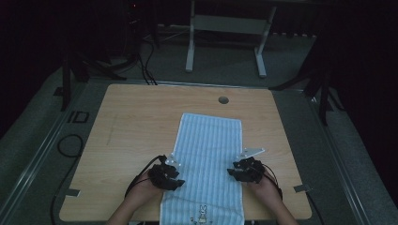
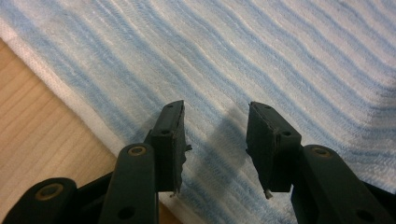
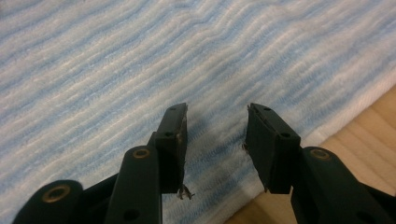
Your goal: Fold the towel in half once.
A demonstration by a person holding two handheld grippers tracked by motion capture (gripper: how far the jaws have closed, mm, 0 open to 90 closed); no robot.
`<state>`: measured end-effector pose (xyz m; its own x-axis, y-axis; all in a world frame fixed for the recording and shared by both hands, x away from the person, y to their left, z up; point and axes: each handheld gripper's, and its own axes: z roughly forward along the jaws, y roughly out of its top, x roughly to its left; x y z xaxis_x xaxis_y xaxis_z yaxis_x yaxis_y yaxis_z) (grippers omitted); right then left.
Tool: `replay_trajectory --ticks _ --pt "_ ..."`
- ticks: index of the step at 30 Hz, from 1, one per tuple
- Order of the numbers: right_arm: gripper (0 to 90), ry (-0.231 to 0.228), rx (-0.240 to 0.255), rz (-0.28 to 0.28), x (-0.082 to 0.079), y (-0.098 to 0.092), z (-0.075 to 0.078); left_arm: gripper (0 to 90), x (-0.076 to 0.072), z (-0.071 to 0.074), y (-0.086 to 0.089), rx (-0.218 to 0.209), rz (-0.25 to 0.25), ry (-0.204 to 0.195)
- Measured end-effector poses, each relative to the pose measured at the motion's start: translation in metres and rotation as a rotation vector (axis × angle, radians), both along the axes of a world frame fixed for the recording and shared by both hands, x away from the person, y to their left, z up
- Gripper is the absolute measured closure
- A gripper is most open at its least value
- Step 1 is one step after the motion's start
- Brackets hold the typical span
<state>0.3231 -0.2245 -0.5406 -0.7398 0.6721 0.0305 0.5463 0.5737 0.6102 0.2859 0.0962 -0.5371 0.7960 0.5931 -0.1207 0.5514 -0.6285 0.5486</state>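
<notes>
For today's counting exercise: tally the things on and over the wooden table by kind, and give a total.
Striped towel: 1
Grippers: 2, the left gripper and the right gripper
Wooden table: 1
Total: 4

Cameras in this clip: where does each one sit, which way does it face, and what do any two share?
High view: above the person's side, looking forward and down at the wooden table; forearms, left gripper, right gripper.
Left gripper view: rides the left gripper, jaws open over the blue-striped towel at its white edge.
Right gripper view: rides the right gripper, jaws open over the towel's opposite edge.
Shared: all three show the towel and table.
</notes>
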Motion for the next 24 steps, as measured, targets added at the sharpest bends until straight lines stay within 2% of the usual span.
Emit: replay_trajectory --ticks 2,8,16,20,24 --pt "56.7 -0.022 -0.015 0.0 0.004 -0.002 -0.001 55.7 0.001 0.0 -0.003 0.0 0.001 0.002" --pt "54.6 -0.015 -0.013 -0.04 0.022 -0.014 -0.001 53.9 0.009 0.001 -0.018 0.004 -0.011 0.002" --pt "53.6 -0.017 -0.021 -0.06 0.04 -0.028 0.0 53.7 0.019 0.001 -0.037 0.007 -0.023 -0.004" --pt "52.9 -0.014 -0.023 -0.074 0.043 -0.035 0.0 53.7 0.022 0.001 -0.044 0.011 -0.028 -0.008" --pt "52.8 -0.018 -0.021 -0.088 0.041 -0.041 0.0 53.7 0.024 0.0 -0.047 -0.003 -0.035 -0.005"
